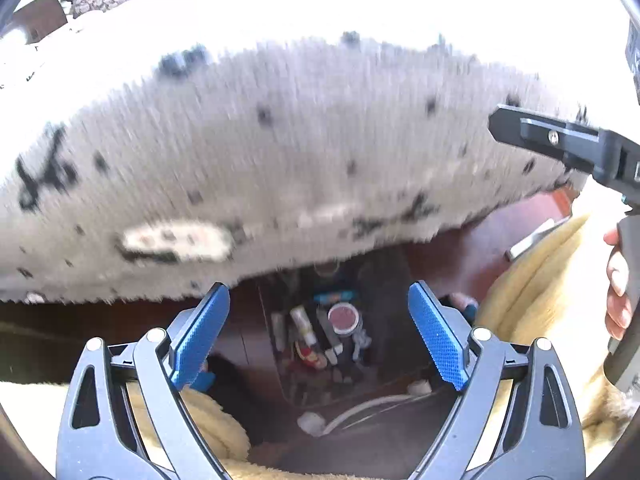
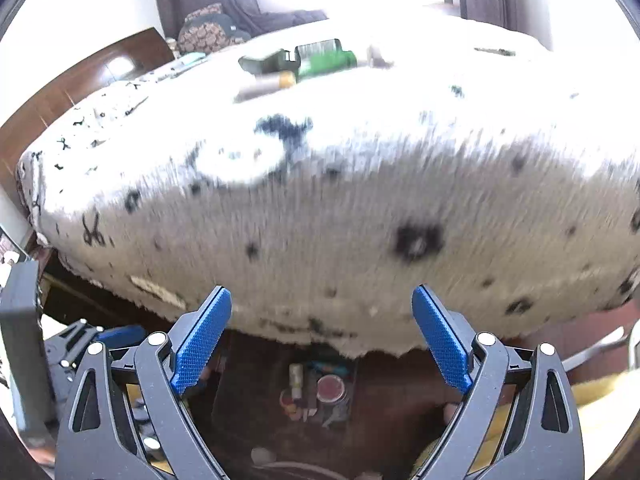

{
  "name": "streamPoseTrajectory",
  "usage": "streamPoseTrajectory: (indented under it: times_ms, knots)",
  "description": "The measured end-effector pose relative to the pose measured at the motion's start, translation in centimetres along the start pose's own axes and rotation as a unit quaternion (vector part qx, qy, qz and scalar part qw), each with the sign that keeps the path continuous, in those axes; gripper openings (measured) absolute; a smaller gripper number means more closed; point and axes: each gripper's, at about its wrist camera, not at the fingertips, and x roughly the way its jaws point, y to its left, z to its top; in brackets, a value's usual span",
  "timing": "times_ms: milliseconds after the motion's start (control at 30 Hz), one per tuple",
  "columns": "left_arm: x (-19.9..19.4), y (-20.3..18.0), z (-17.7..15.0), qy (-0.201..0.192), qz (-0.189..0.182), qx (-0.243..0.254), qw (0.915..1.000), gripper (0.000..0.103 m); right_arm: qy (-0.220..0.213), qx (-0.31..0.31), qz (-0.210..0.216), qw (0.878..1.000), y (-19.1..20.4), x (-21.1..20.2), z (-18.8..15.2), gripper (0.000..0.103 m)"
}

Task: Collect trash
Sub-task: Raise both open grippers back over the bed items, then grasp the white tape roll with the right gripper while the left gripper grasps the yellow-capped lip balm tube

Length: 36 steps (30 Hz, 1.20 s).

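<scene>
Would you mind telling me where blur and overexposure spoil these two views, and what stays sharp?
Left wrist view: the patterned bedspread is smeared in vertical streaks, its far top washed out white; the left claw is crisp. Right wrist view: the same streaking on the hanging cloth, glare around the green bottle at the back, the right claw sharp; fisheye bending in both.

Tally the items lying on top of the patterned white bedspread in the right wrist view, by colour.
Green plastic bottle: 1
Dark olive-green packet: 1
Grey tube with a yellow cap: 1
Total: 3, on the white bedspread with black marks; smaller far items are too blurred to count.
</scene>
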Motion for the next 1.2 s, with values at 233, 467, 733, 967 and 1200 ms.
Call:
streamPoseTrajectory:
  times_ms: [233, 467, 733, 967, 1200]
  knots:
    - [-4.4, 0.9, 4.4, -0.045, 0.020, 0.016, 0.9986, 0.086, -0.058, 0.000, 0.015, 0.998, -1.4, -3.2, 5.8, 0.092]
    - [-4.6, 2.7, 9.3, -0.064, 0.056, 0.021, 0.9962, 0.086, -0.056, -0.006, -0.011, 0.998, -2.7, -0.5, 11.4, 0.092]
    - [-2.2, 3.8, 15.1, -0.076, 0.056, 0.001, 0.9956, 0.086, -0.044, -0.004, -0.044, 0.998, -3.9, 4.9, 16.4, 0.079]
    - [-0.6, 2.1, 19.5, -0.086, 0.044, 0.002, 0.9953, 0.086, -0.043, -0.022, -0.059, 0.997, -4.9, 8.7, 19.5, 0.071]
    - [2.6, 0.5, 22.6, -0.071, 0.038, -0.019, 0.9966, 0.086, -0.036, -0.042, -0.055, 0.997, -5.3, 11.1, 21.4, 0.071]
